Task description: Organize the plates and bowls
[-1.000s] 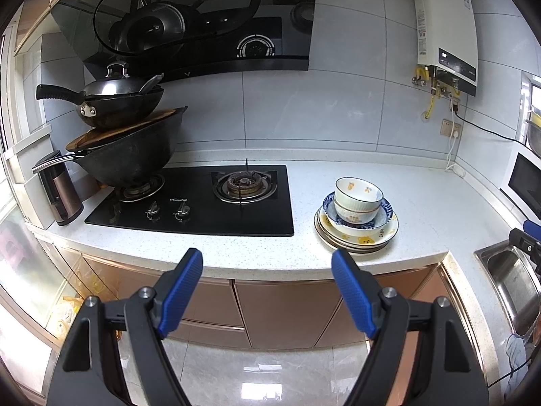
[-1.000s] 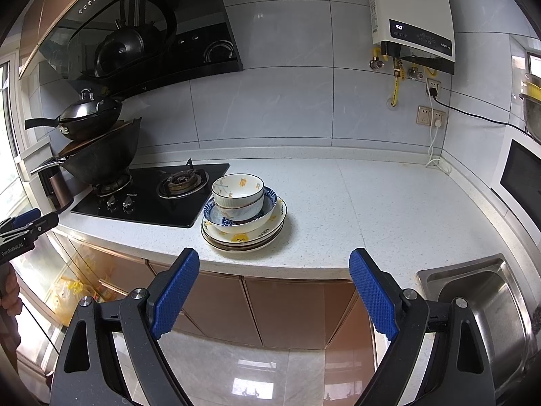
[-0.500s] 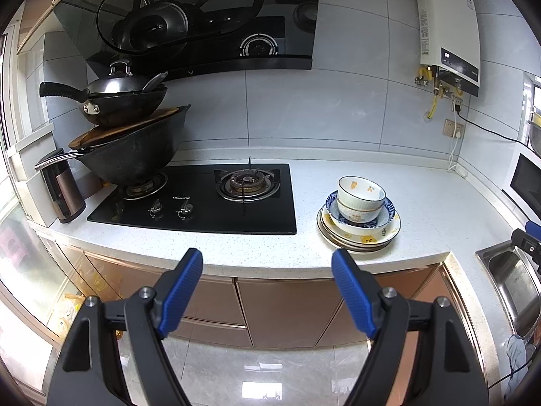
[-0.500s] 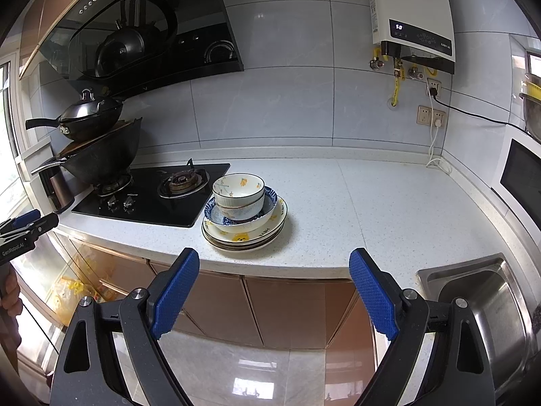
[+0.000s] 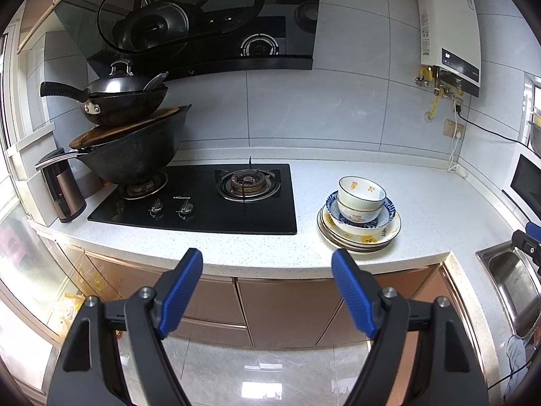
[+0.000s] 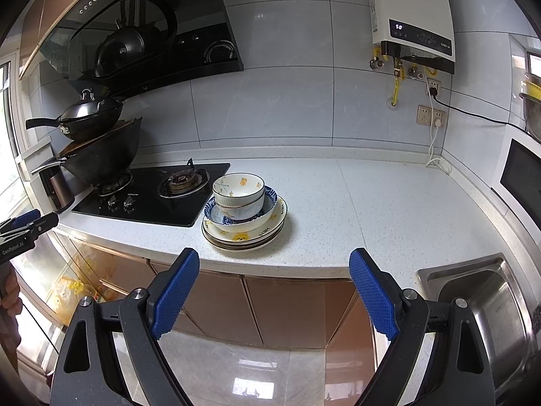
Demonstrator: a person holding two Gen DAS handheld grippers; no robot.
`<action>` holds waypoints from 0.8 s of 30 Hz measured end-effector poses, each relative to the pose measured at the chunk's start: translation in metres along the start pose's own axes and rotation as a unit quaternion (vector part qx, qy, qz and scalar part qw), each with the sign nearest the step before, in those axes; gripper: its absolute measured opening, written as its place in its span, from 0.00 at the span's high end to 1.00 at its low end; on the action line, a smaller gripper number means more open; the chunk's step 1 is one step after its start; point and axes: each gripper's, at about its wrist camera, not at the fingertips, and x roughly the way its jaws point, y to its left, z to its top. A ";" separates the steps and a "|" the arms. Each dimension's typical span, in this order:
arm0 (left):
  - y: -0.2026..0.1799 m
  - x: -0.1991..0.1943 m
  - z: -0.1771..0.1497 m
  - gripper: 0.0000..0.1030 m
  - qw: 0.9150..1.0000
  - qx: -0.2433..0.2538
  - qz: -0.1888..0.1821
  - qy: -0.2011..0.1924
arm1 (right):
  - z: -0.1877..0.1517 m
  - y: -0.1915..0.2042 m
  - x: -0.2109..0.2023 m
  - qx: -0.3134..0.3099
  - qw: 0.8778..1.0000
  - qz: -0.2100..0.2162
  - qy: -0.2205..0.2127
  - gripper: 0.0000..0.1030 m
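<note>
Not much has changed in the last sec: the left gripper [image 5: 267,264] has drifted a bit, so in its view the stack sits slightly further right & lower than a moment ago; the right gripper [image 6: 274,264] view barely shifts. Both hang out over the floor, in front of the cabinets, jaws spread wide, holding nothing.

The dishes are all in one pile on the countertop [image 6: 372,203], near its front edge, just right of the hob [image 5: 203,199]: a small bowl w/ orange flowers [image 6: 238,187] nested in another small bowl, inside a blue-patterned bowl [image 6: 243,218], on top of the plates [image 6: 243,237]. Pile looks tidy & upright. That fits either a finished stacking job or a pile waiting to be split into plates vs bowls, can't say which.

Around: stacked woks [image 5: 125,135] on the left burner, a kettle [image 5: 62,186] at the far left, the sink [image 6: 487,301] to the right, a water heater [image 6: 412,17] on the wall. Counter right of the pile is free. Nothing stands btwn grippers & pile; only the counter edge is close to the stack.
</note>
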 end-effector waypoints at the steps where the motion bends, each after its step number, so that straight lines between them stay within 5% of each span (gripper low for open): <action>1: 0.000 0.000 0.000 0.24 1.000 0.000 -0.001 0.000 | 0.000 0.000 0.000 0.001 1.000 0.000 0.000 0.15; 24: -0.003 -0.002 0.000 0.24 1.000 -0.001 -0.002 -0.002 | 0.001 -0.003 -0.003 -0.004 1.000 0.003 0.001 0.15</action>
